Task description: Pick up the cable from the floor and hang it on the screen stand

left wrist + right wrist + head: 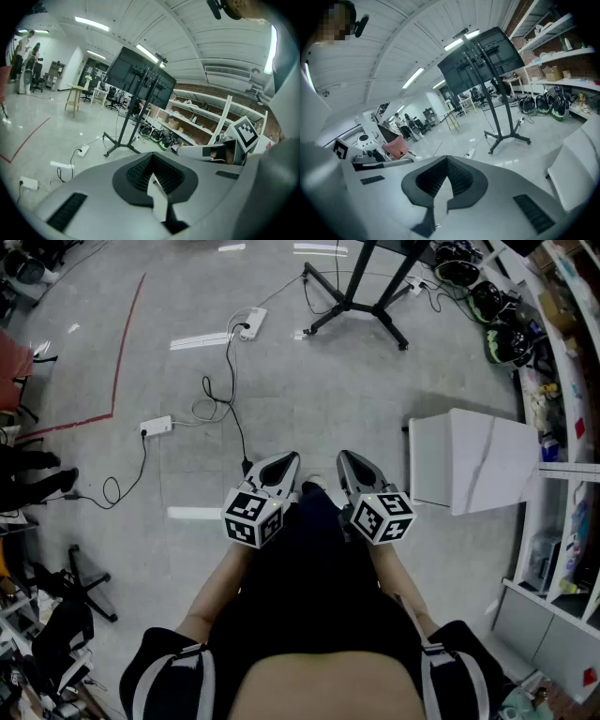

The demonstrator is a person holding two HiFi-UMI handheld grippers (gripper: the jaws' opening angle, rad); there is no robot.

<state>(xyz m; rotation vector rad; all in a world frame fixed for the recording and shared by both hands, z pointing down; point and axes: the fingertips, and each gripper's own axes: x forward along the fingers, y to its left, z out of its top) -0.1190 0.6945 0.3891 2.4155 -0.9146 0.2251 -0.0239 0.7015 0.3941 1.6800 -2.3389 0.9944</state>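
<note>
A black cable (232, 399) lies on the grey floor, running from a white power strip (249, 322) down toward my left gripper (287, 459). The screen stand (357, 302) shows its black wheeled base at the far top; the stand (137, 96) carries dark screens and also rises in the right gripper view (494, 89). Both grippers are held side by side in front of the person's body, well above the floor. The left gripper (151, 156) is shut and empty. My right gripper (346, 457) is likewise shut with nothing between its jaws (447, 160).
A second power strip (157, 426) with a thin cable lies at the left by a red tape line (125, 343). A white table (473, 460) stands right of me, with shelves (562, 427) behind it. An office chair base (86, 582) sits lower left.
</note>
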